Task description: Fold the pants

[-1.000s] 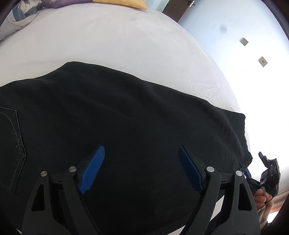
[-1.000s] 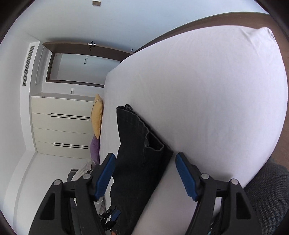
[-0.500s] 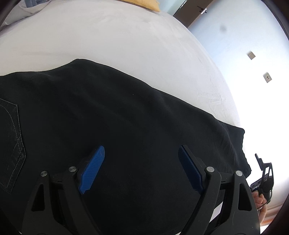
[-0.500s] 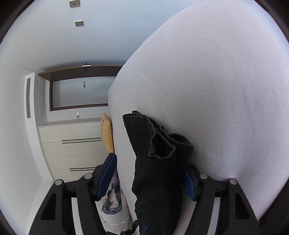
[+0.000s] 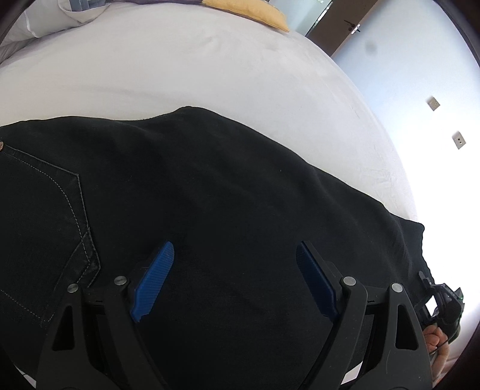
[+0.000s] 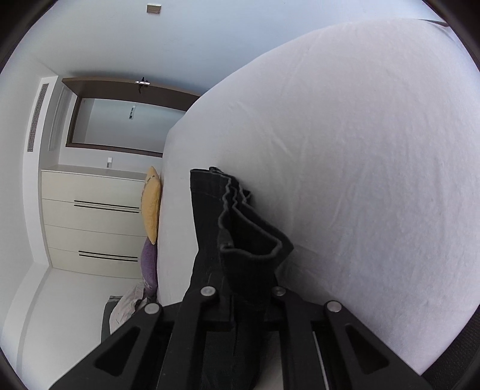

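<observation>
Black pants (image 5: 240, 195) lie spread across the white bed (image 5: 180, 75), with a stitched back pocket (image 5: 45, 216) at the left. My left gripper (image 5: 234, 246) hovers just over the middle of the pants, jaws wide open and nothing between its blue pads (image 5: 156, 279). In the right wrist view the leg end of the pants (image 6: 249, 240) stands bunched up at the bed's edge. My right gripper (image 6: 243, 288) is closing on that cuff; the fabric sits between the jaws and hides the pads. A hand (image 5: 435, 339) holding that gripper shows at the lower right of the left wrist view.
A yellow pillow (image 5: 252, 12) and crumpled bedding (image 5: 60, 15) lie at the far end of the bed. Beyond the bed (image 6: 360, 150) stand a cream dresser (image 6: 90, 222) and a purple cushion (image 6: 148, 261), with bare floor below them.
The right jaws have come together on the pant cuff, lifting it into a bunch. My left gripper has slid left over the pants, bringing the back pocket further into view.
</observation>
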